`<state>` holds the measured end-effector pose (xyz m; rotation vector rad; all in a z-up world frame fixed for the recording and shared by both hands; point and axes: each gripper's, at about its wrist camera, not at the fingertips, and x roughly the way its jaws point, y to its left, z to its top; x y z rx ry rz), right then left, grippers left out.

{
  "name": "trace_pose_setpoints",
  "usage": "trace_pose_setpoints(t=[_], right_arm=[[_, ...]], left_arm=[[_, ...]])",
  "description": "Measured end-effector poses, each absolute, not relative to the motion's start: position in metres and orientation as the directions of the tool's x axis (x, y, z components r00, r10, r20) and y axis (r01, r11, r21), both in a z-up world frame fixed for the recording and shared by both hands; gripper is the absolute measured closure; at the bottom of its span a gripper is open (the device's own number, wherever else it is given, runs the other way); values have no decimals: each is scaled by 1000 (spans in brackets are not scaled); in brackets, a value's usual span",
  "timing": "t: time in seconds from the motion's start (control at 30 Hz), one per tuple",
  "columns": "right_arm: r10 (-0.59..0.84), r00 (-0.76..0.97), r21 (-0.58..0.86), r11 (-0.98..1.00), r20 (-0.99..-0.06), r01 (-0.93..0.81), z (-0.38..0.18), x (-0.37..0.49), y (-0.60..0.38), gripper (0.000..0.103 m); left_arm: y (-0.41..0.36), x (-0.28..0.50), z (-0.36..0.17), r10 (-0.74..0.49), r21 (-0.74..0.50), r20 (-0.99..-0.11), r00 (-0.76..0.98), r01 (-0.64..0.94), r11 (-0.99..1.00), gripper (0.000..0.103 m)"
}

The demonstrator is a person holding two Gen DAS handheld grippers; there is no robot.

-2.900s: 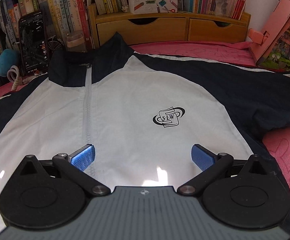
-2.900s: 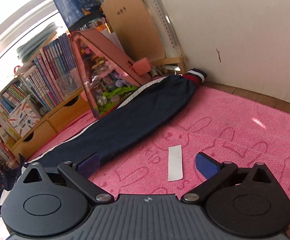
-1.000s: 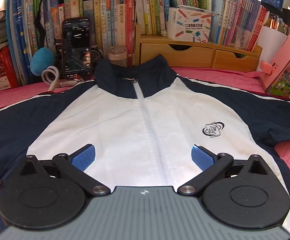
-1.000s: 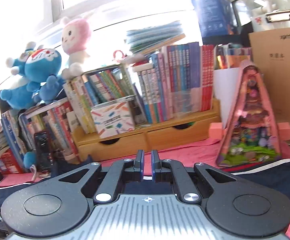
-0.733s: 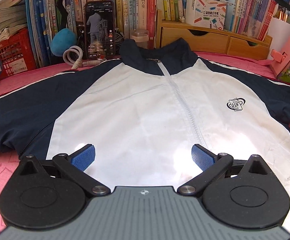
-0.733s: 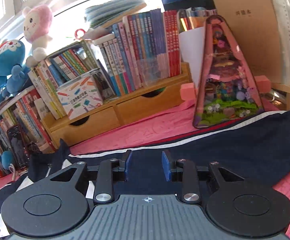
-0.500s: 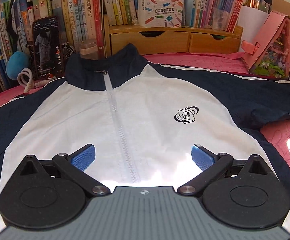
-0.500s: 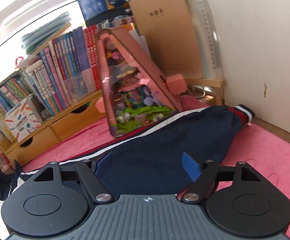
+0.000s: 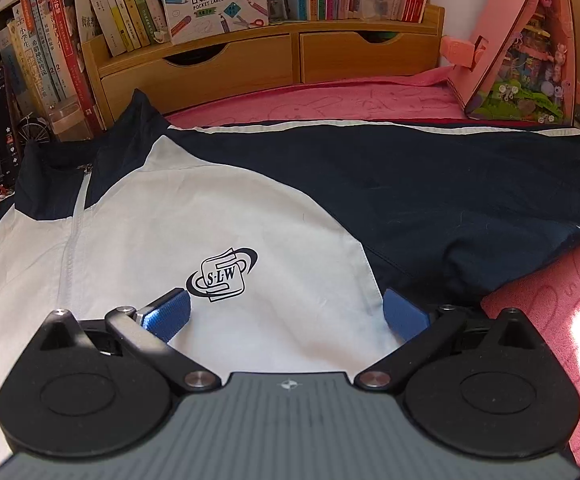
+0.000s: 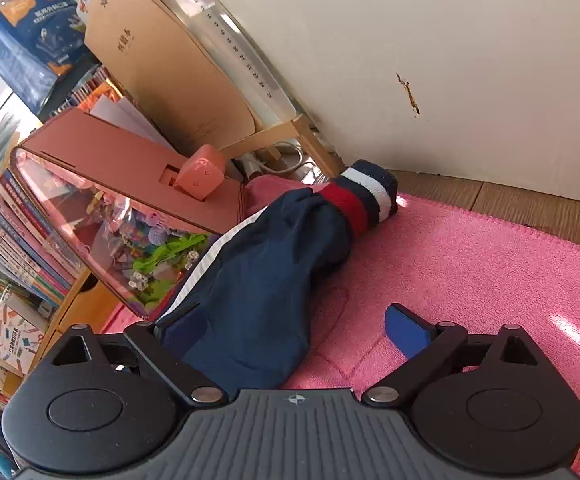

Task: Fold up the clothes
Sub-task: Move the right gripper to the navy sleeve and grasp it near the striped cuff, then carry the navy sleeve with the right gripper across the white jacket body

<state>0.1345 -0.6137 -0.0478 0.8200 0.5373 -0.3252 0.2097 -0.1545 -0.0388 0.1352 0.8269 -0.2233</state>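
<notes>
Flat on a pink terry towel (image 9: 549, 308) lies a jacket (image 9: 226, 216), front up: smooth white woven chest, dark navy shoulders and collar, pale zip running down the middle, a dark printed logo (image 9: 222, 274) reading S·L·W on the chest. Fabric looks thin and slightly creased, with a soft fold where the white panel meets the navy

Left gripper (image 9: 286, 314) hangs over the lower chest, jaws spread wide, nothing between them but the white cloth below; blue ribbed pads on black hinged arms, one pad just beside the logo, the other at the white-navy seam

Right gripper (image 10: 290, 330) sits over the sleeve (image 10: 266, 280), jaws opening, now wide. Sleeve lies between them, loose and rumpled, navy with a white stripe along one edge; whether the far pad touches it I cannot tell, the near pad is clear over the towel. Cuff (image 10: 365, 196) is thick ribbed knit, banded red, white and navy, resting at the towel's edge near a wooden floor strip and a pale wall with a chipped mark

Behind the jacket: a low wooden drawer unit (image 9: 258, 64) with scooped handles, a row of books (image 9: 102, 12) on it, and a pink triangular house-shaped box (image 10: 130, 216) with a clear front just beside the sleeve
</notes>
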Motion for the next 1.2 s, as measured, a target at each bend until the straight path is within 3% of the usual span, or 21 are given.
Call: trace_pose_setpoints(t=[0.2,0.27,0.3,0.33,0.4,0.53,0.63,0.83,1.0,1.07,1.13,1.2], right_arm=[[-111,824,587,649,-556,484,-50,162,-615,4],[-135,814,576,641,-565,507,-50,169,-617,34],[-133,800,582,619,-585,528,-52,173,-620,71],[-105,798,621,571,-593,537,-56,174,-625,86],[-77,824,683,521,-561,513,-58,169,-627,93],[-171,847,522,721,-503,456,-15,155,-579,94],[-162,891,369,868,-425,333,27,143,-519,95],[138,929,101,989,-345,-109,65,161,-339,95],[360,803,-180,853,-475,-489,33,165,-179,92],[400,741,-214,786,-539,-580,16,153,-144,85],[394,718,-248,752,-574,-611,3,138,-128,57],[388,705,-259,737,-593,-624,-2,129,-128,39]], left_arm=[[-157,209,-44,-163,18,-705,690,248,969,0],[-157,205,-46,-168,21,-685,709,250,968,0],[-156,204,-47,-171,23,-674,719,252,968,0],[-156,203,-47,-173,22,-670,722,252,967,0],[-156,204,-46,-176,19,-670,722,254,967,0],[-148,206,-40,-178,6,-699,692,255,967,0],[-121,202,-30,-211,-70,-714,667,232,970,0],[-22,181,-5,-121,-120,-683,720,53,991,0],[64,159,4,38,-72,-673,738,-117,990,0],[84,154,3,70,-65,-675,734,-153,986,0],[93,152,2,65,-79,-676,734,-159,984,0],[91,154,2,31,-102,-675,737,-135,986,0]])
